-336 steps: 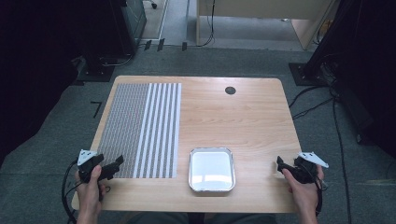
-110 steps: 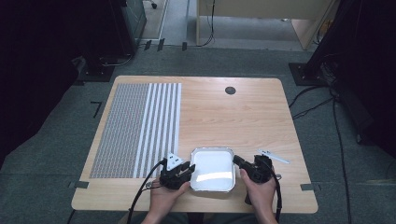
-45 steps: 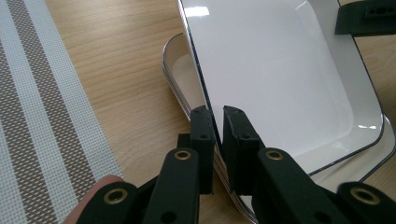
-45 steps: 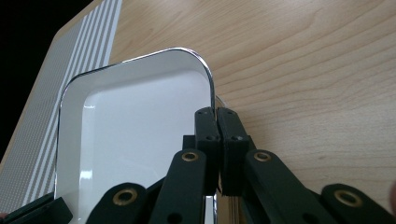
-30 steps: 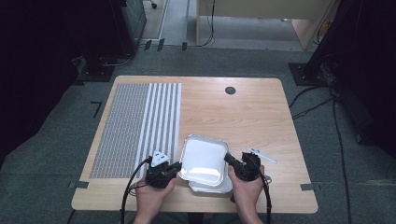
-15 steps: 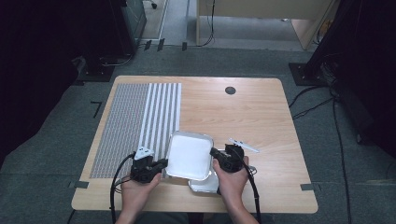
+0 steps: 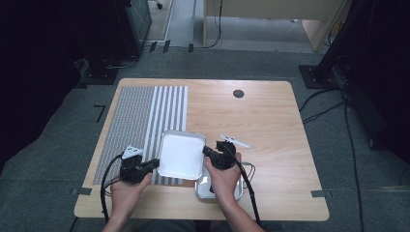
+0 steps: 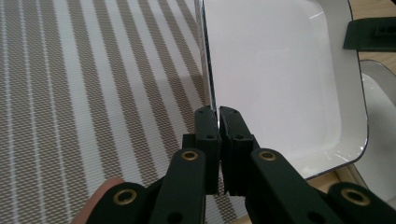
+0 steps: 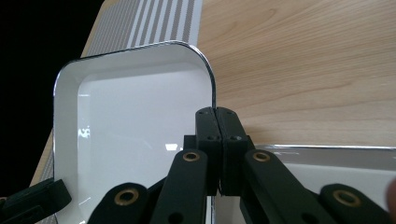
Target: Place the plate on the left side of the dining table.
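Underneath, second tray (image 7: 218,187) (high view)

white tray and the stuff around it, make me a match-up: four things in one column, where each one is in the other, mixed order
Things:
1. upper white tray
2. lower tray
3. striped mat
4. dark round hole

Places or states:
a. on the table's left part
b. held at opposite rims by the left gripper and right gripper
c. in the wood near the table's far edge
d. resting on the table under the right hand

Pairs: 1-b, 2-d, 3-a, 4-c
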`<state>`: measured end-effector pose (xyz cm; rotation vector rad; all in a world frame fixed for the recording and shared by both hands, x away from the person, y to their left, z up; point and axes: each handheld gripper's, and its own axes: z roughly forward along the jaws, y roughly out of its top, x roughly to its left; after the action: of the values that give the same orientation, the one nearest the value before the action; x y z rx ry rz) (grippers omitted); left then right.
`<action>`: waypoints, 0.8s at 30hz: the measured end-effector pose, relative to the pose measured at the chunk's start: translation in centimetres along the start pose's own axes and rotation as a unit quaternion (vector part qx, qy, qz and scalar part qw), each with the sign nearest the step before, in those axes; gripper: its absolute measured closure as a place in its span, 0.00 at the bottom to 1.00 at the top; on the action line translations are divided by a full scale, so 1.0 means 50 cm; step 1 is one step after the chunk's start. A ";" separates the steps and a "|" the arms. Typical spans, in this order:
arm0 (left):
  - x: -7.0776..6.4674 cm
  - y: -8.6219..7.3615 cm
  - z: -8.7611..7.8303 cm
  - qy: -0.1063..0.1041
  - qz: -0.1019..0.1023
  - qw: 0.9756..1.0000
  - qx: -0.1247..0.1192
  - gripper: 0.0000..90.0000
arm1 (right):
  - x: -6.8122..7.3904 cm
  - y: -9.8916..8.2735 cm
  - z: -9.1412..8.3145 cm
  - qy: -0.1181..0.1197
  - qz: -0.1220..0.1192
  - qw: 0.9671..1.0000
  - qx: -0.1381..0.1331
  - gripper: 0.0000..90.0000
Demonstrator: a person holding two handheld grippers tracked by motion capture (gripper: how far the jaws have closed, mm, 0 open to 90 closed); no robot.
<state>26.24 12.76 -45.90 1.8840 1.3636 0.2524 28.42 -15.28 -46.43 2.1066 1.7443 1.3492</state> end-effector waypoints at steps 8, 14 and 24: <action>0.043 0.010 -0.008 0.014 -0.013 1.000 -0.006 0.99 | 0.031 0.003 0.042 0.006 -0.001 1.000 0.008 1.00; 0.070 0.014 -0.011 0.021 -0.021 1.000 -0.008 0.99 | 0.052 0.009 0.068 0.008 -0.004 1.000 0.016 1.00; 0.118 0.027 -0.017 0.032 -0.039 0.999 -0.013 1.00 | 0.093 0.020 0.111 0.012 -0.016 1.000 0.019 1.00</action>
<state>29.11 18.17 -46.01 1.8101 1.4664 0.2908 32.66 -9.32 -46.64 2.0823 1.8183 1.3486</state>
